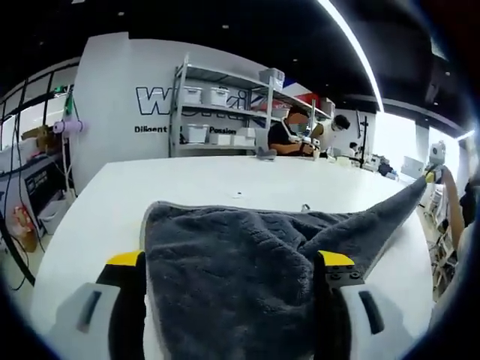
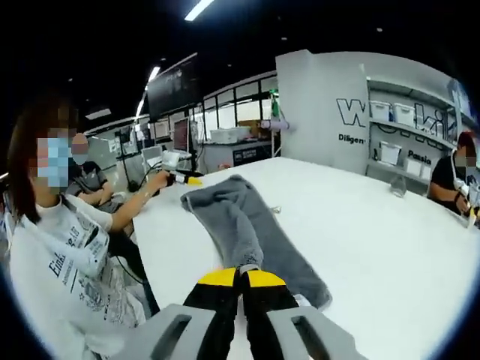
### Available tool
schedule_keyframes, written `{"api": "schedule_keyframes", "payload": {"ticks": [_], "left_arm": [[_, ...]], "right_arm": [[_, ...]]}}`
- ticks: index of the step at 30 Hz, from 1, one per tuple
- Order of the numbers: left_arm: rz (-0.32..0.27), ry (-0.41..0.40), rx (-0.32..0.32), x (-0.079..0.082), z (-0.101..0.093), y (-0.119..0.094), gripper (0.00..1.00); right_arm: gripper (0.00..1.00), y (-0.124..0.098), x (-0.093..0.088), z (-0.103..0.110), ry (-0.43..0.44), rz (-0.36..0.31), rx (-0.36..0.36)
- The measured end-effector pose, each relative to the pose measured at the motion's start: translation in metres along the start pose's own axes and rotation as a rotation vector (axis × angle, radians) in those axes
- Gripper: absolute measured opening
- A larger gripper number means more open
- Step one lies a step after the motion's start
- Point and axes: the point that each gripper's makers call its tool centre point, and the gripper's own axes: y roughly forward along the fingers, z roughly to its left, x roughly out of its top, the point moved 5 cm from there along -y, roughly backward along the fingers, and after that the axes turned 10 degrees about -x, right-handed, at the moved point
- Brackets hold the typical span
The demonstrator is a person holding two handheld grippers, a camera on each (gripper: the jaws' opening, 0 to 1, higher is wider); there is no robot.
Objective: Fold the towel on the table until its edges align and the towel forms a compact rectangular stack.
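Observation:
A dark grey towel (image 1: 247, 255) lies on the white table (image 1: 187, 180), bunched into a long strip (image 2: 240, 225). My left gripper (image 1: 231, 262) is open, its jaws wide apart with the towel's near end spread between them. One corner of the towel rises off to the right toward my right gripper (image 1: 433, 174). In the right gripper view, my right gripper (image 2: 241, 276) is shut on the towel's near corner. The strip runs away from it to my left gripper (image 2: 184, 178), held by a hand at the table's far edge.
A person in a white printed shirt (image 2: 67, 247) stands at the table's left edge. Metal shelves with white bins (image 1: 217, 112) stand behind the table, and a seated person (image 1: 289, 135) works beyond it. A small clear object (image 2: 397, 187) rests on the table.

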Motion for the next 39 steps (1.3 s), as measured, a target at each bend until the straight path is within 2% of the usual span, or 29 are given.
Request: {"api": "schedule_keyframes", "payload": {"ticks": [7, 16, 19, 20, 22, 26, 28, 29, 30, 34, 39], "left_arm": [[0.009, 0.0, -0.002, -0.001, 0.001, 0.001, 0.97], [0.021, -0.004, -0.001, -0.004, 0.002, 0.001, 0.97], [0.019, -0.008, 0.002, -0.004, 0.003, -0.001, 0.97], [0.016, -0.011, 0.005, -0.005, 0.003, -0.001, 0.97], [0.016, -0.012, 0.006, -0.005, 0.003, -0.002, 0.97], [0.016, -0.012, 0.006, -0.005, 0.004, -0.002, 0.97], [0.016, -0.011, 0.007, -0.005, 0.004, -0.002, 0.97], [0.016, -0.005, 0.009, -0.004, 0.004, -0.002, 0.97], [0.015, -0.004, 0.007, -0.003, 0.003, -0.002, 0.97], [0.01, -0.003, 0.0, -0.002, 0.001, -0.002, 0.97], [0.007, -0.003, 0.0, -0.002, 0.001, -0.002, 0.97]], "right_arm": [[0.03, 0.022, -0.058, 0.024, 0.007, 0.196, 0.075], [0.03, 0.048, -0.083, 0.015, 0.037, 0.282, 0.092], [0.06, 0.052, -0.089, 0.015, 0.045, 0.298, 0.106], [0.09, 0.051, -0.089, 0.013, 0.052, 0.291, 0.104], [0.2, 0.048, -0.088, 0.011, 0.057, 0.29, 0.087], [0.33, 0.039, -0.084, 0.005, 0.059, 0.282, 0.044], [0.48, 0.037, -0.081, 0.004, 0.052, 0.271, 0.02], [0.56, 0.032, -0.075, -0.002, 0.03, 0.251, -0.044], [0.64, 0.029, -0.073, -0.003, 0.024, 0.25, -0.061], [0.73, 0.02, -0.068, -0.004, 0.009, 0.242, -0.096], [0.95, 0.019, -0.062, -0.014, -0.001, 0.213, -0.165]]}}
